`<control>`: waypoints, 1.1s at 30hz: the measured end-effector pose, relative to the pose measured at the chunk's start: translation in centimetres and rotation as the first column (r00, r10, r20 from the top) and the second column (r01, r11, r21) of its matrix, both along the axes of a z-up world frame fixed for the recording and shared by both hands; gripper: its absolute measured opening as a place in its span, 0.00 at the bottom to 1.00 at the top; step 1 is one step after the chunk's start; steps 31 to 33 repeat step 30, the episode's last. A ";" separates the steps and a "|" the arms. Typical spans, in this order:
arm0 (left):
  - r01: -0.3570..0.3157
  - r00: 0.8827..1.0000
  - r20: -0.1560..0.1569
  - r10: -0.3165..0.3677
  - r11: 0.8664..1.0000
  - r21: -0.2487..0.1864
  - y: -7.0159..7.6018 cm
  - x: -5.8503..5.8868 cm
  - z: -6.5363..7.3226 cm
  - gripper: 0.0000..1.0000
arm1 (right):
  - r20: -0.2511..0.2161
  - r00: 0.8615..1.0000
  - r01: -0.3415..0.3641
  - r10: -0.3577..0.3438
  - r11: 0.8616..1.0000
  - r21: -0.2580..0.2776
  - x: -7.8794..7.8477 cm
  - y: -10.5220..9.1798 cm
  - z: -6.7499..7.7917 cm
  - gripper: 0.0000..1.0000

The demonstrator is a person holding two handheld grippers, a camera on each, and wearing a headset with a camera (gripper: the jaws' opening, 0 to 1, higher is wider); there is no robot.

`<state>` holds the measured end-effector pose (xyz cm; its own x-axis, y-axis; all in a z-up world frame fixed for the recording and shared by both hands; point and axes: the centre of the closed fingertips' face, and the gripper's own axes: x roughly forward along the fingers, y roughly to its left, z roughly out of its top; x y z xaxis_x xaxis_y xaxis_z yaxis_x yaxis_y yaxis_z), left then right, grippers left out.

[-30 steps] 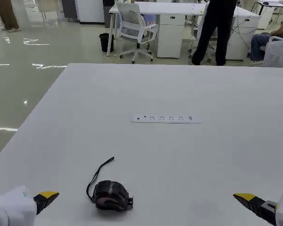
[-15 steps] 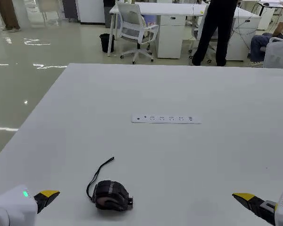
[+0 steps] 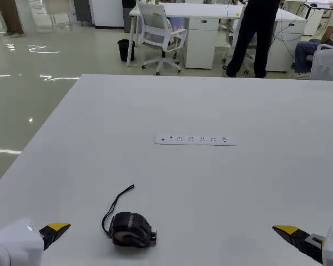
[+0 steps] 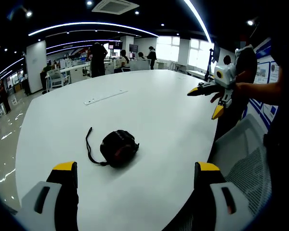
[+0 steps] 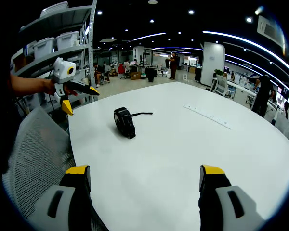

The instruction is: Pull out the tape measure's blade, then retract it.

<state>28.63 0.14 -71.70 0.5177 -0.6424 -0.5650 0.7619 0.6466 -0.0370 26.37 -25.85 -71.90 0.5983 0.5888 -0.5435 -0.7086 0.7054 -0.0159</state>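
A black, rounded tape measure (image 3: 130, 230) with a thin looped cord lies near the front edge of the smooth white table (image 3: 211, 100), between the two grippers and touching neither. Its blade is hard to make out. The yellow-tipped left gripper (image 4: 136, 167) and right gripper (image 5: 144, 169), cut off in the head view, gape wide and hold nothing. A flat white power strip (image 3: 195, 139) lies farther back.
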 end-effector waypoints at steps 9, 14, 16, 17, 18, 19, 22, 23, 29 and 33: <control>-0.010 1.000 0.010 0.010 1.000 0.003 0.1 0.1 0.2 0.99 | -0.001 1.000 0.003 -0.003 1.000 0.002 0.0 -0.1 0.0 0.97; -0.012 1.000 0.009 0.012 1.000 0.006 0.2 0.0 0.0 0.99 | -0.003 1.000 -0.001 0.001 1.000 -0.004 -0.1 -0.1 0.0 0.97; -0.013 1.000 0.010 0.013 1.000 0.007 0.2 0.0 0.0 0.99 | -0.002 1.000 -0.001 0.001 1.000 -0.005 -0.1 -0.2 0.0 0.97; -0.012 1.000 0.006 0.012 1.000 0.007 0.2 0.0 0.0 0.99 | -0.001 1.000 0.000 0.000 1.000 -0.004 -0.1 -0.2 0.0 0.98; -0.013 1.000 0.004 0.013 1.000 0.007 0.2 -0.1 -0.1 0.99 | 0.000 1.000 0.001 -0.001 1.000 -0.005 -0.1 -0.3 0.1 0.98; -0.013 1.000 0.003 0.013 1.000 0.008 0.2 -0.1 -0.1 0.99 | 0.001 1.000 0.001 -0.001 1.000 -0.005 0.0 -0.3 0.1 0.98; -0.008 1.000 0.001 0.008 1.000 0.016 0.2 -0.2 -0.2 0.99 | 0.003 1.000 0.009 -0.010 1.000 0.006 0.0 -0.5 0.1 0.98; -0.009 1.000 0.003 0.009 1.000 0.018 0.2 -0.1 -0.1 0.99 | 0.003 1.000 0.009 -0.009 1.000 0.005 0.0 -0.5 0.0 0.98; -0.022 1.000 0.008 0.022 1.000 0.013 0.2 0.0 0.1 0.99 | -0.005 1.000 0.000 0.000 1.000 -0.005 -0.2 -0.7 -0.2 0.99; -0.024 1.000 0.010 0.024 1.000 0.011 0.2 0.1 0.1 0.99 | -0.004 1.000 0.001 -0.001 1.000 -0.004 -0.1 -0.7 -0.2 0.99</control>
